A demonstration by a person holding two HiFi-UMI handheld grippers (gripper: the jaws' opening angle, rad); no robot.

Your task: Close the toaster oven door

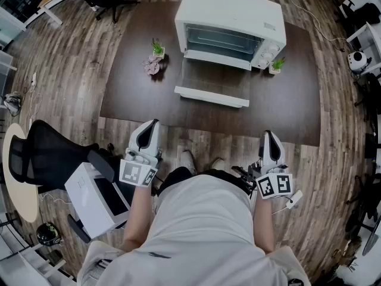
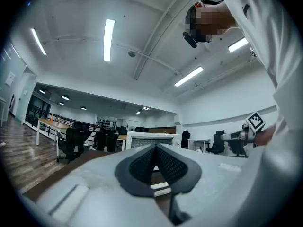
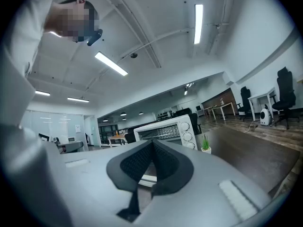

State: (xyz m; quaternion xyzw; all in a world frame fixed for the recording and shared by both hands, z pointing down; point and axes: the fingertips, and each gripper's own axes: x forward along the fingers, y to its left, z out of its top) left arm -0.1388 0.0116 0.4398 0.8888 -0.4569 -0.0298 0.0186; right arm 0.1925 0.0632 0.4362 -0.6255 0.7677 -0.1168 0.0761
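A white toaster oven (image 1: 231,26) stands at the far side of a dark brown table (image 1: 137,94). Its door (image 1: 214,82) hangs open, lying flat toward me, with the handle edge (image 1: 211,97) nearest. Both grippers are held low in front of the person's body, short of the table's near edge. My left gripper (image 1: 149,131) is shut and holds nothing. My right gripper (image 1: 271,143) is shut and holds nothing too. The oven (image 3: 165,130) shows beyond the shut pads in the right gripper view, and faintly as the oven (image 2: 149,138) in the left gripper view.
Two small potted plants sit on the table: one (image 1: 157,48) left of the oven above a pink flower piece (image 1: 152,67), one (image 1: 277,65) at its right. A black office chair (image 1: 50,154) and a white box (image 1: 95,198) stand at my left on the wooden floor.
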